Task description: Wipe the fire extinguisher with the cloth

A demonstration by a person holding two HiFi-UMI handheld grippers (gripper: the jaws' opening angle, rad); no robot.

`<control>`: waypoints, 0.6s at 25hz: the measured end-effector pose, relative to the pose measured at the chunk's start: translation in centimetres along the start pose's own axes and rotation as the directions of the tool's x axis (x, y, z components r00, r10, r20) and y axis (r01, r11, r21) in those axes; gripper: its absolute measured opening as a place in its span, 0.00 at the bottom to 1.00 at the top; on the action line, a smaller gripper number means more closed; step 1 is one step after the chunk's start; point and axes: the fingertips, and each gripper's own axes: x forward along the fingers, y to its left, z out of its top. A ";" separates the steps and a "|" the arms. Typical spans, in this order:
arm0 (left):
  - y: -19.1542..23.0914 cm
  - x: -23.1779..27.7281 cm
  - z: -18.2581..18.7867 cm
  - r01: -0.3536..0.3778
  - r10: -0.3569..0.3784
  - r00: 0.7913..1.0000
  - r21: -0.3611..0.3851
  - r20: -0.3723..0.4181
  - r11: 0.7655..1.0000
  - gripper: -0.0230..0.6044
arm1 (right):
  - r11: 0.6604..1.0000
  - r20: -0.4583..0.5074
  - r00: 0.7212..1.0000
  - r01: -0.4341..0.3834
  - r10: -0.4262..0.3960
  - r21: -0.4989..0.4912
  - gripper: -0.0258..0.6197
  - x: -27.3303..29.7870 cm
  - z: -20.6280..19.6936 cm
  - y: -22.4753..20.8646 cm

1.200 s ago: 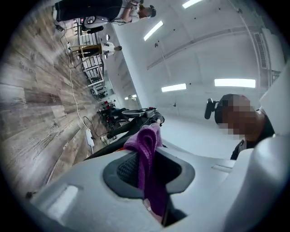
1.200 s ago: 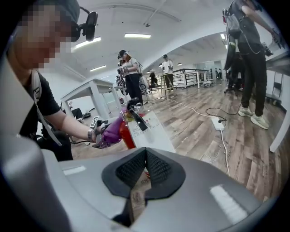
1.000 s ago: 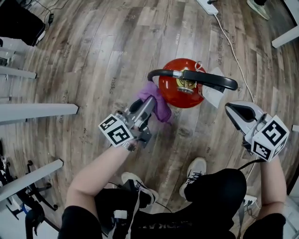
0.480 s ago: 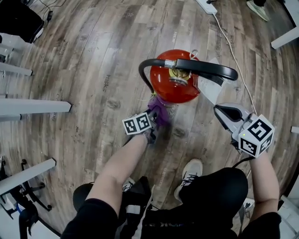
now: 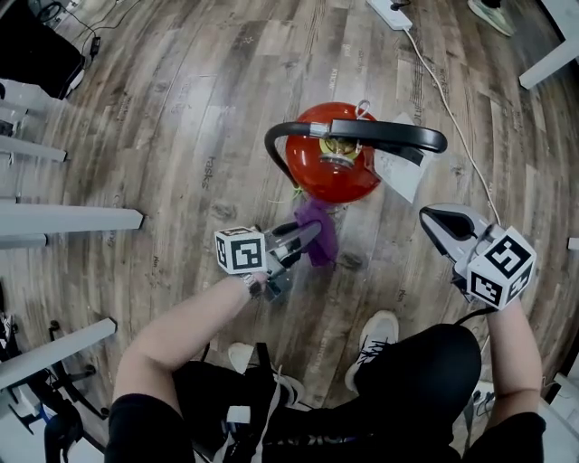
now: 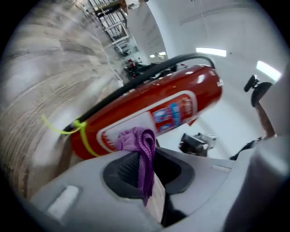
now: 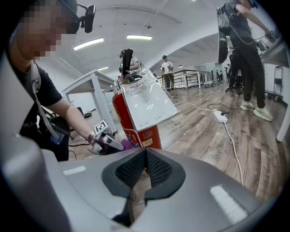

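A red fire extinguisher stands upright on the wood floor, its black handle and hose on top and a white paper tag hanging at its right. My left gripper is shut on a purple cloth, held low against the near side of the cylinder. In the left gripper view the cloth bunches between the jaws right in front of the red body. My right gripper hovers to the right of the extinguisher, shut and holding nothing. The right gripper view shows the extinguisher and the left gripper beside its base.
A white power strip and its cable run along the floor behind the extinguisher. White table legs lie at the left. My shoes are just below the grippers. Other people stand farther off at the right.
My left gripper has sunk and rolled, carrying the cloth down the near side of the extinguisher toward its base. The right gripper has dropped slightly.
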 end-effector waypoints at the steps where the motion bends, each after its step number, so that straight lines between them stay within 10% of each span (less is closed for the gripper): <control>1: -3.6 -0.2 0.8 0.084 -0.084 0.996 0.030 -0.028 0.996 0.13 | 1.000 0.003 1.000 0.006 -0.006 -0.001 0.05 -0.1 0.2 -0.1; 4: -13.1 -1.6 4.2 0.274 -0.271 0.962 0.110 -0.042 0.955 0.13 | 1.000 0.012 1.000 0.022 -0.022 -0.002 0.05 -0.5 0.6 -0.1; 10: -23.4 -2.8 8.3 0.425 -0.430 0.903 0.185 -0.017 0.886 0.13 | 0.999 0.012 0.999 0.039 -0.039 -0.007 0.05 -0.9 0.8 0.1; 15: -21.1 -1.5 9.2 0.359 -0.365 0.931 0.163 0.009 0.919 0.13 | 0.999 0.012 0.999 0.046 -0.046 0.002 0.05 -0.9 0.4 0.2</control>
